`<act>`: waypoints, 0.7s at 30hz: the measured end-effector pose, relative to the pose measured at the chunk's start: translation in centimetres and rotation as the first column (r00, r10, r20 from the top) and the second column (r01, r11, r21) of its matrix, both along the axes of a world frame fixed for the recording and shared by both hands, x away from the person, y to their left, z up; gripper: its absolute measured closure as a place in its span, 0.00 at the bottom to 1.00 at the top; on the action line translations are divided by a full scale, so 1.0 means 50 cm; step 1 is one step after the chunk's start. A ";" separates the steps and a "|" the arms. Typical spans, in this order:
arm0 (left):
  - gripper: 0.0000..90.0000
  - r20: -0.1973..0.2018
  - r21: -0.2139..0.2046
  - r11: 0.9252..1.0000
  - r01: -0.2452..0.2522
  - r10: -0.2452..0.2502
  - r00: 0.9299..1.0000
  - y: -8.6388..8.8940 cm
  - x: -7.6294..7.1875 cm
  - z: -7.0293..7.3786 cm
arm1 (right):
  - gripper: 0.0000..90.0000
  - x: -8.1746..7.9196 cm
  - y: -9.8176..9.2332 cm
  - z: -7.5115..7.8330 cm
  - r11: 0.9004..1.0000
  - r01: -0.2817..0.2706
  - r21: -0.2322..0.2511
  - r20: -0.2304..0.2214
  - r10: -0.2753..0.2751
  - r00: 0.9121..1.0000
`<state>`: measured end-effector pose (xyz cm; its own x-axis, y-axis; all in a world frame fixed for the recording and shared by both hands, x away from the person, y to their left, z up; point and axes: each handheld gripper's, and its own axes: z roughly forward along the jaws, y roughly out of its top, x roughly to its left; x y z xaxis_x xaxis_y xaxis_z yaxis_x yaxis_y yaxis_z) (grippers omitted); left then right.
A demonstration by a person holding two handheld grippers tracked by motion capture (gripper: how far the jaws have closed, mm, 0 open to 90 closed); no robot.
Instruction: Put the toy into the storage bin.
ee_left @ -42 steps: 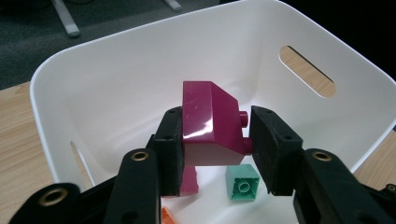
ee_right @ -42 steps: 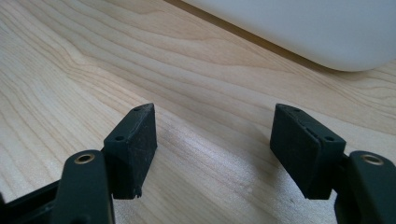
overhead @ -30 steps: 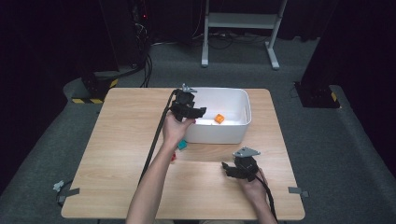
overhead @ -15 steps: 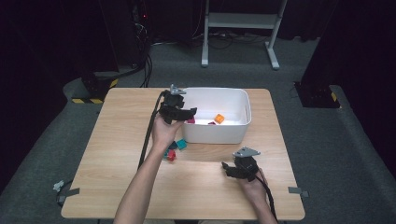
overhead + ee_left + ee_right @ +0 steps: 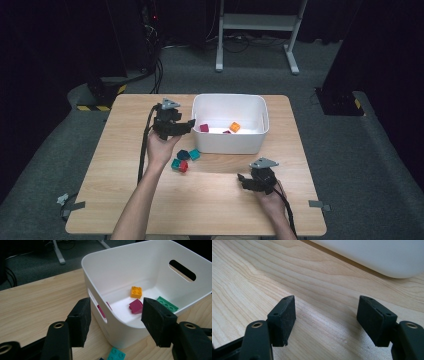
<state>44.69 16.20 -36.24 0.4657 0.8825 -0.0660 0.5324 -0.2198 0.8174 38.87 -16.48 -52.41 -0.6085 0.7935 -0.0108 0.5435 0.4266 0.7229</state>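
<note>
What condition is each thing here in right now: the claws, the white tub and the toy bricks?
Left claw: open, empty, beside the tub's corner.
Right claw: open, empty, low over bare wood.
White tub: upright on the table, no lid.
Orange brick: lying in the tub, studs up.
Magenta brick: lying in the tub.
Teal bricks: loose on the table by the tub.

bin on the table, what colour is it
White bin, clearest in the left gripper view.
</note>
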 end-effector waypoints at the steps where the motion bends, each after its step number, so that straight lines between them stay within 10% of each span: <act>1: 0.46 0.003 0.003 1.000 -0.003 0.003 1.000 0.003 -0.003 -0.001 | 0.35 0.000 0.000 0.000 1.000 0.000 0.000 0.000 0.000 1.000; 21: 0.49 -0.015 0.019 1.000 -0.020 0.020 1.000 0.062 -0.080 -0.073 | 0.35 0.000 0.000 0.000 1.000 0.000 0.000 0.000 0.000 1.000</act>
<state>40.67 19.30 -39.89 0.4467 0.8929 -0.0563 0.5489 -0.2238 0.8054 38.87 -16.47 -52.41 -0.6083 0.7936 -0.0106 0.5436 0.4264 0.7229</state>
